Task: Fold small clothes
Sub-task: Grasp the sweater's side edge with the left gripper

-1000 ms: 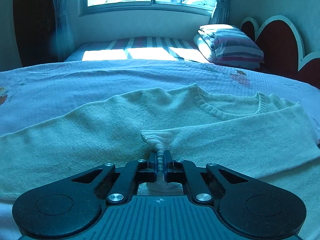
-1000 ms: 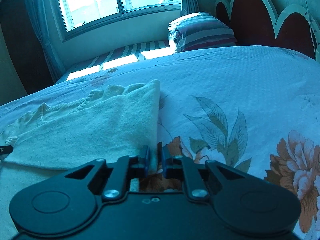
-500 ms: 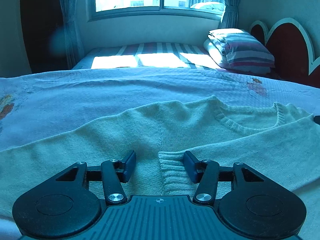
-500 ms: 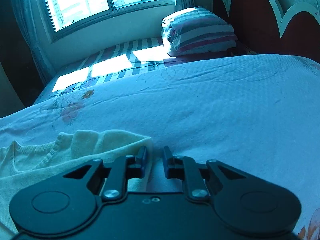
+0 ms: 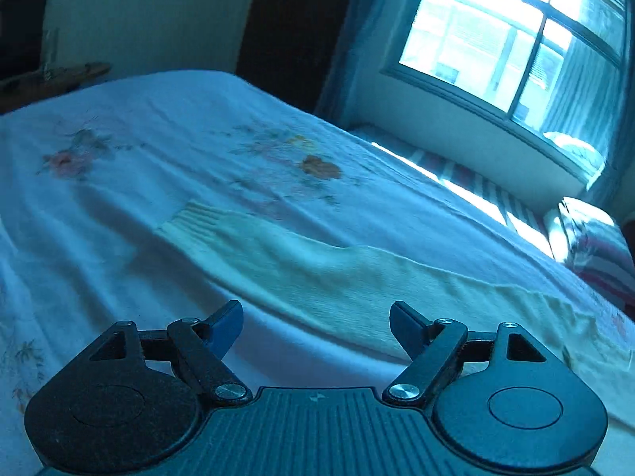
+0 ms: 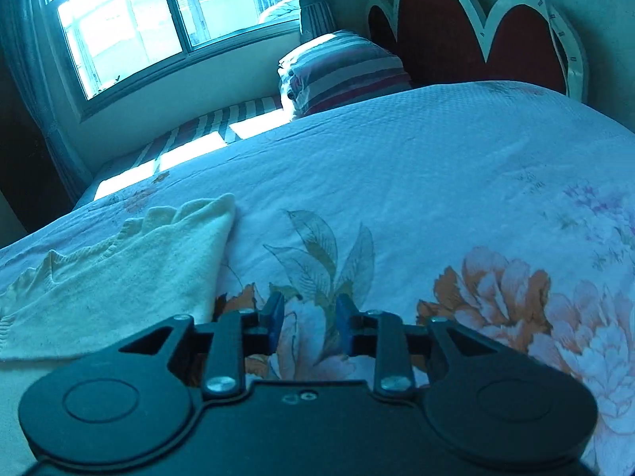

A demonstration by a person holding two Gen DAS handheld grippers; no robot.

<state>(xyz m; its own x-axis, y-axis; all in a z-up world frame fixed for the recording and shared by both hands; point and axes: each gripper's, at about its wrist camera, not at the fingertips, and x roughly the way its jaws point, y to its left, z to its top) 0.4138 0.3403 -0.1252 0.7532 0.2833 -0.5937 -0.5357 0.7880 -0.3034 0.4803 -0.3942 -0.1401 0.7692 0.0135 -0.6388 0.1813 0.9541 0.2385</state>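
Observation:
A cream knitted sweater lies flat on the bed. In the left wrist view its long sleeve (image 5: 317, 265) stretches out to the left, ending in a ribbed cuff (image 5: 194, 218). My left gripper (image 5: 315, 321) is wide open and empty, just short of the sleeve's near edge. In the right wrist view the folded sweater body (image 6: 119, 277) lies at the left with its neckline toward the window. My right gripper (image 6: 309, 321) is open and empty over the floral sheet, just right of the sweater's edge.
The bed carries a pale floral sheet (image 6: 476, 198). A striped pillow (image 6: 341, 75) lies at the head by the red scalloped headboard (image 6: 476, 35). A second striped bed (image 6: 206, 135) stands under the window (image 6: 158, 20). A dark doorway (image 5: 289, 27) is beyond the bed's far side.
Both grippers have let go of the sweater. The left one opened wide and swung left toward the outstretched sleeve. The right one opened and drew back to the sweater's right edge.

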